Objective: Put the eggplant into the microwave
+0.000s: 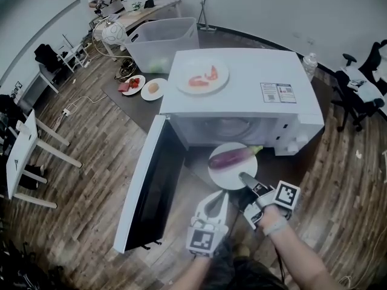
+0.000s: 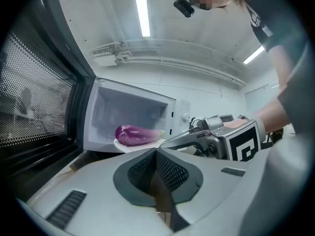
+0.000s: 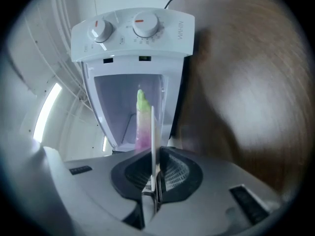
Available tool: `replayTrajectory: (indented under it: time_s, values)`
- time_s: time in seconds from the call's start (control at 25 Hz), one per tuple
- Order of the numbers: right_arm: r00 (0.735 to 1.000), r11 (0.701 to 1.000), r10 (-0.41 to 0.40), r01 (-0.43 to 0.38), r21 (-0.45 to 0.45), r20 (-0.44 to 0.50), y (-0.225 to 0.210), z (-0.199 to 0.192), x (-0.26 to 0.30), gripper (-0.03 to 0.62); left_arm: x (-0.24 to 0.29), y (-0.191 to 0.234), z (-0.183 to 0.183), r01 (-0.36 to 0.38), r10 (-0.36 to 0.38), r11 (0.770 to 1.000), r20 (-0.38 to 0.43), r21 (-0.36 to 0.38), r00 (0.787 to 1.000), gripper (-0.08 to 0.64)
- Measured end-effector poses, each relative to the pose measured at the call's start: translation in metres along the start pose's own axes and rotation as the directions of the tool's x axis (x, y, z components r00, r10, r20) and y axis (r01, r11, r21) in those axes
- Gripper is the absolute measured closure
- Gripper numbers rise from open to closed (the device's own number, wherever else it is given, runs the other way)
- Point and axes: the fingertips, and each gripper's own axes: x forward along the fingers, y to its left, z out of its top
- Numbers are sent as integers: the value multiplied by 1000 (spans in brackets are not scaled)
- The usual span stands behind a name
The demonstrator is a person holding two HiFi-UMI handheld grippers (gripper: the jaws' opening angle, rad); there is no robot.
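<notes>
Wood floor (image 1: 91,180), office rm. Microwave (image 1: 242,83) door (image 1: 148,186) hangs open left. Right hand-held gripper (image 1: 243,177) pinches plate (image 1: 225,177) rim, eggplant (image 1: 233,157) on it at cavity mouth. Left hand-held gripper (image 1: 217,200) closed, empty, just near of plate.

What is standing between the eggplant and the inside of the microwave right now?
Nothing visible. The microwave door is swung wide open, the cavity looks empty, and the eggplant on its plate, held by the right gripper, is at the opening.

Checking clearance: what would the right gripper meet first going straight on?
Way looks free: the right gripper, shut on the plate, points into the open microwave; probably its back wall first.
</notes>
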Motion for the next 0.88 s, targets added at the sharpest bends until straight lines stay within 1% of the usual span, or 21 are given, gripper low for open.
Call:
replayTrajectory:
  time_s: [0.2, 0.48, 0.64, 0.88]
  values:
    - [1000, 1000, 8, -8, -10, 12, 1, 8, 16, 571, 12, 5, -5, 3, -3, 1000, -1, -25, 1000, 558]
    - [1000, 1000, 0, 0, -8, 31, -2, 18, 37, 571, 27, 17, -9, -12, 12, 999, -1, -45, 1000, 558]
    - [999, 1000, 1, -1, -10, 47, -3, 22, 47, 571, 34, 25, -9, -13, 14, 999, 3, -37, 1000, 558]
    - [998, 1000, 18, -18, 4, 68, -3, 26, 55, 571, 43, 36, -12, -29, 29, 998, -3, -52, 1000, 558]
